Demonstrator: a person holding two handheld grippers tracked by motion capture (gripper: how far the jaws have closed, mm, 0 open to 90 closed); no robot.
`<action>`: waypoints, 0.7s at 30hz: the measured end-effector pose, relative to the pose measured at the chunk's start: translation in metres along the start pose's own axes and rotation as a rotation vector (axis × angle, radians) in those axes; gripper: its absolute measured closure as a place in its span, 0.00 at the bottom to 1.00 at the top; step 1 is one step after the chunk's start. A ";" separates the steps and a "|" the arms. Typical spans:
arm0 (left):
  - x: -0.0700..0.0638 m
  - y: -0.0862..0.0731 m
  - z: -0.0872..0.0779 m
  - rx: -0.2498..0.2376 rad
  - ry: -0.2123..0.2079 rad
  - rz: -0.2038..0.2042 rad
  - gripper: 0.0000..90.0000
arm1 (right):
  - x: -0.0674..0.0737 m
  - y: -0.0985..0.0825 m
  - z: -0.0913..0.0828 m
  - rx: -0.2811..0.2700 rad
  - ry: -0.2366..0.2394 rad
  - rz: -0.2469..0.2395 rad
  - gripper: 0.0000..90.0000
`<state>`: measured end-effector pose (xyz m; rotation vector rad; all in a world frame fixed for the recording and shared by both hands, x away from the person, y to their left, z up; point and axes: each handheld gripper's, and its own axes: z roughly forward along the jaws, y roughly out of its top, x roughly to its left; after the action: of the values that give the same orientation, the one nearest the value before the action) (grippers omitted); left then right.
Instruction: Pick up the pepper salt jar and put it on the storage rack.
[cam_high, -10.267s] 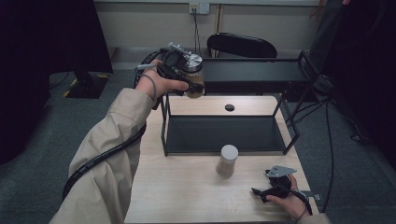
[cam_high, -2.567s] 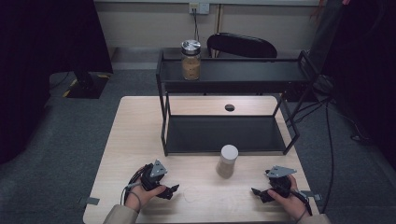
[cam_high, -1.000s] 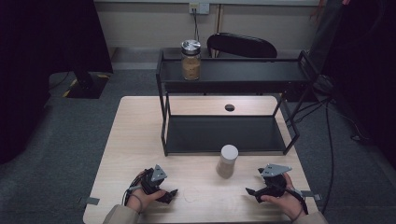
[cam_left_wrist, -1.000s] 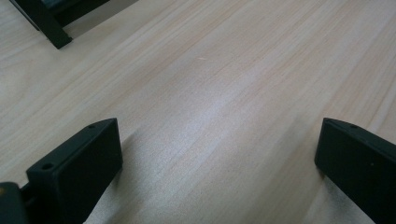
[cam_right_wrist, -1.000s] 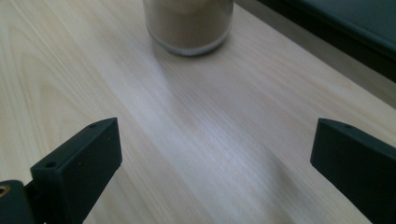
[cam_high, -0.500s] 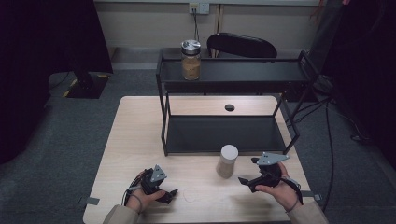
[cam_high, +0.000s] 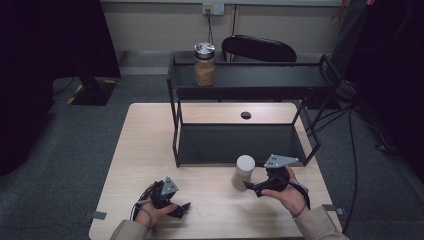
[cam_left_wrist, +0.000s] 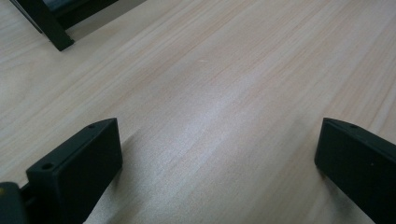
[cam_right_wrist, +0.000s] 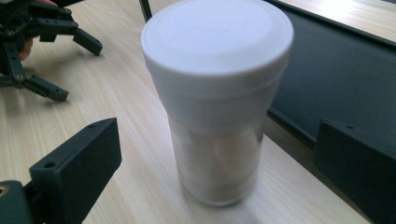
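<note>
Right gripper (cam_high: 250, 187): jaws spread wide, nothing held, levelled at the white-lidded jar (cam_high: 243, 172), which is seen in the right gripper view (cam_right_wrist: 217, 100) standing upright between the two jaws but touched by neither. Jar: clear wall, pale lid, brownish fill low inside; placed on the table (cam_high: 140, 145) just in front of the rack's (cam_high: 175, 120) lower shelf (cam_high: 225, 144), near its right half. Left gripper (cam_high: 183, 207): jaws likewise parted, empty, resting low over bare wood near the front edge, well apart from the jar; in the left gripper view only table grain and a corner of the rack foot (cam_left_wrist: 46, 28) are met between its jaws (cam_left_wrist: 210, 154). Second jar (cam_high: 204, 64): metal-lidded, filled with tan matter, set upright on the rack's top shelf (cam_high: 270, 75), towards its left end. Status, judged: one jar is counted as shelved; the white-lidded jar is counted as not yet gripped and not yet lifted. Remaining, as judged: the right jaws to be brought further around the jar body below the lid, closed, the jar raised clear of the table and carried to a shelf, most likely beside its fellow. Roughly half is reckoned done. Other items: a small dark hole (cam_high: 245, 115) in the tabletop behind the rack; a chair (cam_high: 260, 49) beyond the table; cables (cam_high: 350, 130) trailing on the floor at right.
</note>
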<state>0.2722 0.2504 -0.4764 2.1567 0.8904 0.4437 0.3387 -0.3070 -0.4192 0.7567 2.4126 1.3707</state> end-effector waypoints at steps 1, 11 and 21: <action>0.000 0.000 0.000 0.000 0.000 0.000 0.00 | 0.000 0.002 0.004 0.004 0.002 -0.012 0.00; 0.000 0.000 0.000 0.000 0.000 0.000 0.00 | -0.004 0.002 0.019 -0.009 0.012 -0.002 0.06; 0.000 0.000 0.000 0.000 0.000 0.000 0.00 | -0.007 0.004 0.026 -0.007 0.020 -0.052 0.25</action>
<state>0.2721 0.2504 -0.4765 2.1562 0.8906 0.4436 0.3580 -0.2903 -0.4298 0.6766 2.4231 1.3727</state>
